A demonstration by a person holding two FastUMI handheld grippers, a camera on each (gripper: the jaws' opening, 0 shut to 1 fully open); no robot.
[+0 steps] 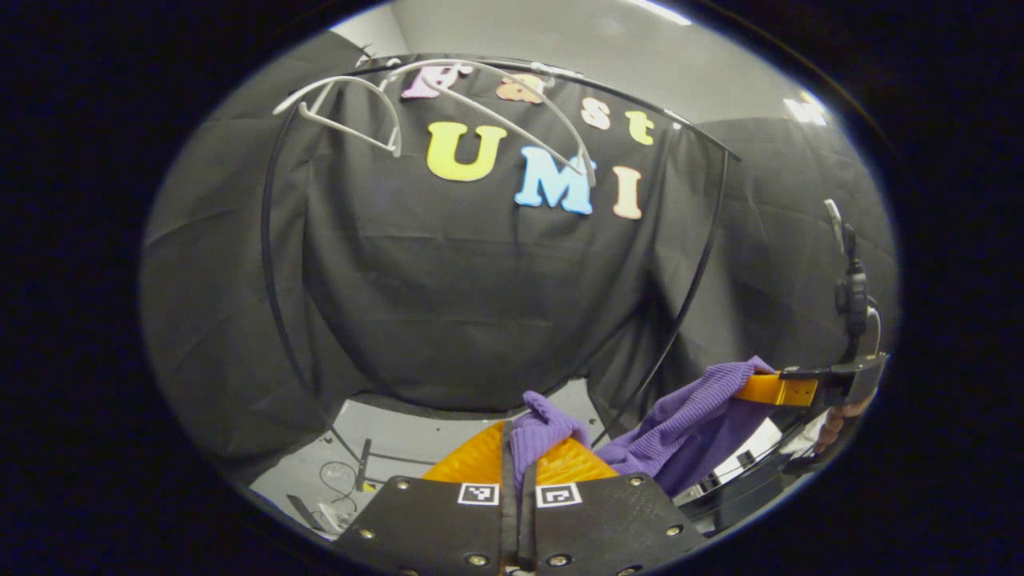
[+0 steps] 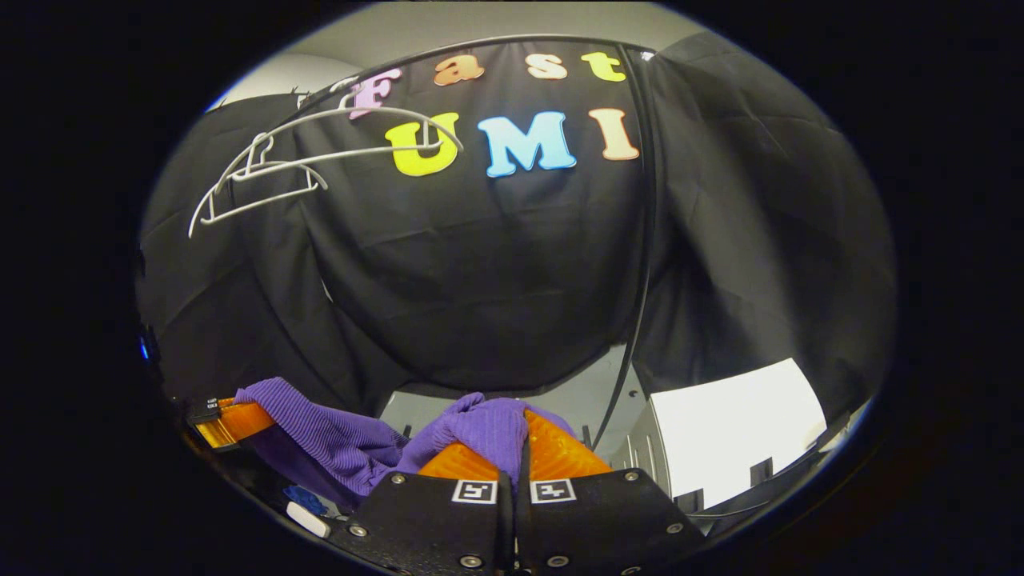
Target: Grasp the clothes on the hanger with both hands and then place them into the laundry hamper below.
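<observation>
Purple knitted garment [image 1: 680,428] hangs stretched between the two grippers, low in both views. In the left gripper view, the left gripper [image 1: 518,448] at the bottom centre has its two fingers pressed together on a bunch of the purple cloth, which sticks up above the fingertips. From there the cloth runs to the lower right of the frame, where the right gripper [image 1: 780,388] holds its other end, and part of a hand [image 1: 836,420] shows behind it. In the right gripper view, the right gripper [image 2: 516,444] at the bottom centre is clamped on a fold of the garment [image 2: 336,436], and the cloth goes toward the lower left, where the left gripper [image 2: 228,420] grips it. Two white hangers [image 1: 360,104] hang bare on the black rail [image 1: 560,72] in the upper left of both views, well above the garment. A white panel [image 2: 736,428] stands at the lower right of the right gripper view
</observation>
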